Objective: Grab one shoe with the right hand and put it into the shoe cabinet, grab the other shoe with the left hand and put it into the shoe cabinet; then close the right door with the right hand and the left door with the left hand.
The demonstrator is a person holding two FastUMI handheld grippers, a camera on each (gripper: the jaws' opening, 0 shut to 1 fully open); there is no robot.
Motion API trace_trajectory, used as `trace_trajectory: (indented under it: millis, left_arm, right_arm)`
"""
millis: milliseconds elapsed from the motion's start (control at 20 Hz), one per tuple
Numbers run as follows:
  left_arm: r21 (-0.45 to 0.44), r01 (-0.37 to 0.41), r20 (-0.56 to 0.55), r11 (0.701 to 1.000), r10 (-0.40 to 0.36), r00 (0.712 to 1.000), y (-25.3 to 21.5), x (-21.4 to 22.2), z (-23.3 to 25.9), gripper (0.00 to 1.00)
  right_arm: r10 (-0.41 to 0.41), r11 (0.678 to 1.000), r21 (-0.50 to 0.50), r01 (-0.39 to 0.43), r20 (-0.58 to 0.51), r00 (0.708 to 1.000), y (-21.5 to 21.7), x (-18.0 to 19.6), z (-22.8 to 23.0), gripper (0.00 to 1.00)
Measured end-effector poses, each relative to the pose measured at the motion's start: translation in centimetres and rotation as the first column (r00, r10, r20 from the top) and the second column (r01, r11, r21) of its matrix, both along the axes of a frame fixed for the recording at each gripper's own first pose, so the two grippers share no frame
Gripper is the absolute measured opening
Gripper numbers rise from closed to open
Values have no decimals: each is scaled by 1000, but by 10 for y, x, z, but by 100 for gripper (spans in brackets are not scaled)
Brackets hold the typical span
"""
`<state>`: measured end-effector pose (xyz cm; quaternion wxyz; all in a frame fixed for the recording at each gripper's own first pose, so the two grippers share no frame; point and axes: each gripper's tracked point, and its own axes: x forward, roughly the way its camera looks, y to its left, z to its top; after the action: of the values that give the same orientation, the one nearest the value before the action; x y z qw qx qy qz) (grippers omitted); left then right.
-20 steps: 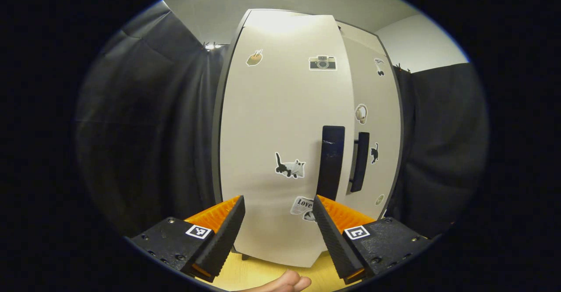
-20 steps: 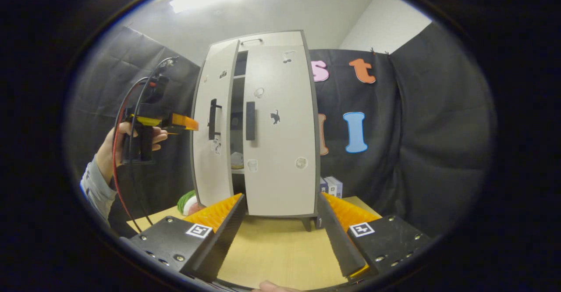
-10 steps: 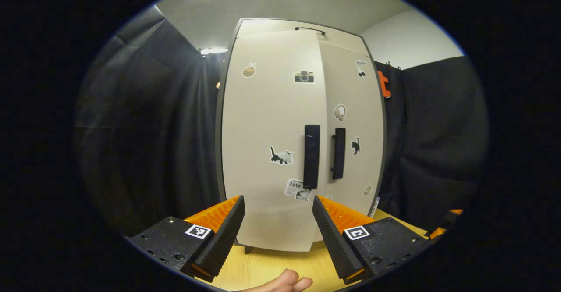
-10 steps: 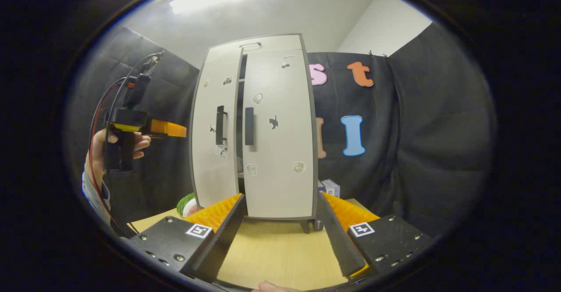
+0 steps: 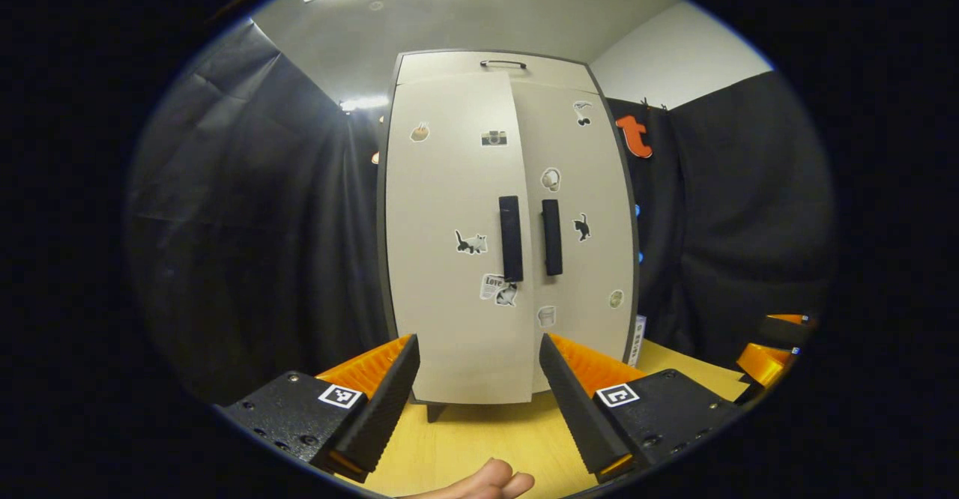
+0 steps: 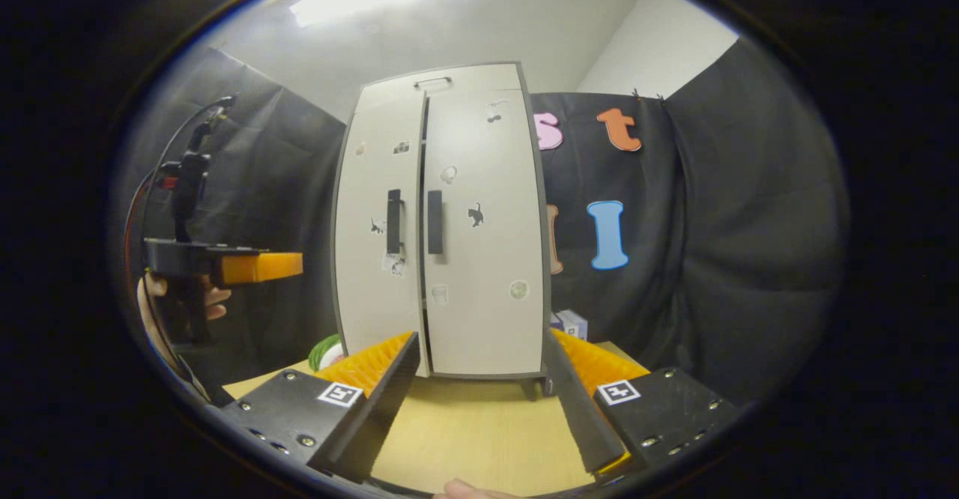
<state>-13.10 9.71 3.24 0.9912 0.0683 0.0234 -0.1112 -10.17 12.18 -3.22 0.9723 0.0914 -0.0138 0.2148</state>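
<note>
Standing upright, the shoe cabinet (image 5: 479, 259) faces the left gripper (image 5: 478, 379) and right gripper (image 6: 479, 379), both spread apart.

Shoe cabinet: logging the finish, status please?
Both doors shut on shoe cabinet. Left gripper open, empty. Right gripper open, empty. Nothing in the way.

Cabinet (image 6: 442, 237), centre frame: both doors shut, on table (image 6: 479, 431). Right gripper (image 6: 479, 368), bottom: fingers apart, empty. Left gripper (image 6: 258, 267), left edge, hand-held.
</note>
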Motion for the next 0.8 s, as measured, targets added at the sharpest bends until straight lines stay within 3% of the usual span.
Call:
trace_trajectory:
  millis: [150, 400, 600, 800]
  left_arm:
    - [-36, 27, -12, 999, -27, 1000, 2, -29, -16, 98]
    - [-84, -24, -32, 996, 21, 999, 23, -49, -38, 98]
    - [-45, -22, 8, 999, 22, 1000, 27, -56, -28, 94]
    - [-79, 9, 48, 997, -5, 999, 19, -61, -15, 97]
  right_arm:
    - [3, 1000, 8, -3, -3, 1000, 4, -2, -2, 98]
    - [7, 1000, 17, -7, -11, 1000, 9, -3, -6, 98]
    - [0, 1000, 19, 0, -8, 1000, 12, -2, -4, 98]
    - [8, 1000, 9, -8, -2, 1000, 12, -3, -4, 98]
